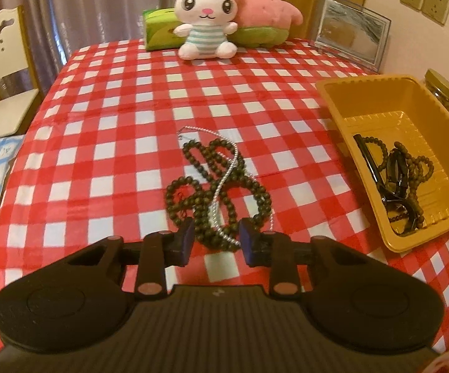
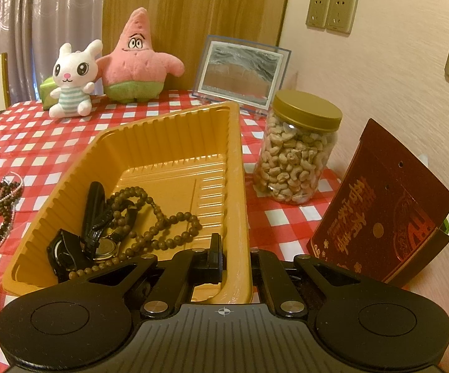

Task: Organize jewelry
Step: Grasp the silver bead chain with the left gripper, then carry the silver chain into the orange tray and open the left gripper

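Bystanders on the red-and-white checked tablecloth (image 1: 137, 99)

At the cloth's far edge a white plush rabbit in a striped suit (image 2: 73, 79) sits in front of a green tissue box (image 1: 159, 29) and just beside a pink star-shaped plush toy (image 2: 137, 62); further along that edge from the star stands a clear-framed sand picture (image 2: 241, 74), with a clear plastic jar of cashews under a gold lid (image 2: 297, 152) in front of it, and a dark red printed packet (image 2: 380, 208) leans near the jar. Beyond the cloth's opposite side stands a white wooden chair (image 1: 3, 52).
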Demonstrator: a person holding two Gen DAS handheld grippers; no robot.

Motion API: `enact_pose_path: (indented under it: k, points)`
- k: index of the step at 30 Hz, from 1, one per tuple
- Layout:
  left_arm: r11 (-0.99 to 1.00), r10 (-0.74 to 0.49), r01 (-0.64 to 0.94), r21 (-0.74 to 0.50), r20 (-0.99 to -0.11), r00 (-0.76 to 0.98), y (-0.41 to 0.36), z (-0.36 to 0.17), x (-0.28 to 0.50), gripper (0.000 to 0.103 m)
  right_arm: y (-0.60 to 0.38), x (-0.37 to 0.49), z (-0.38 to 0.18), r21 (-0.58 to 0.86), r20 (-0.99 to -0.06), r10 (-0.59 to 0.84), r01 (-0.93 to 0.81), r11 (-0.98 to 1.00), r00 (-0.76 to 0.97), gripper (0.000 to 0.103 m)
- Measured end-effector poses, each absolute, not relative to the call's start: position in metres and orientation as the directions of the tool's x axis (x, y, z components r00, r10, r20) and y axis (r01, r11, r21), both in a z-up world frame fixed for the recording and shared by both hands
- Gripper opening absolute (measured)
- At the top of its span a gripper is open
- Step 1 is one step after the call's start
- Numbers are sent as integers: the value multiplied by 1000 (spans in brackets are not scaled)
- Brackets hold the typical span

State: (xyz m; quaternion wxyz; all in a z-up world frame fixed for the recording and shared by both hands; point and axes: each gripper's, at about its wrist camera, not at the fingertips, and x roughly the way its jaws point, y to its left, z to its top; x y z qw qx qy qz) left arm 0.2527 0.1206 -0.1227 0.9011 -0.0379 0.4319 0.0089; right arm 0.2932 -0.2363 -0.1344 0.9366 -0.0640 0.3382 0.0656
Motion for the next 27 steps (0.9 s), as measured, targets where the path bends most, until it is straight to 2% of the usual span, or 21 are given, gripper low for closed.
enact_pose_path:
  k: [5,16,27]
  points:
    - [999,-26,-9,-41,-782,623,116,-132,271,18,-237,293,-134,-76,-642,79,-166,983,762,4]
    - [996,-5,73,48,-796,605,112,-149,304,16,-236,294,-134,-76,-643,79,-165,983,762,4]
    - [993,-3,99,68,-809,588,107,-159,317,8,-237,294,-135,-75,-644,78,-164,984,761,4]
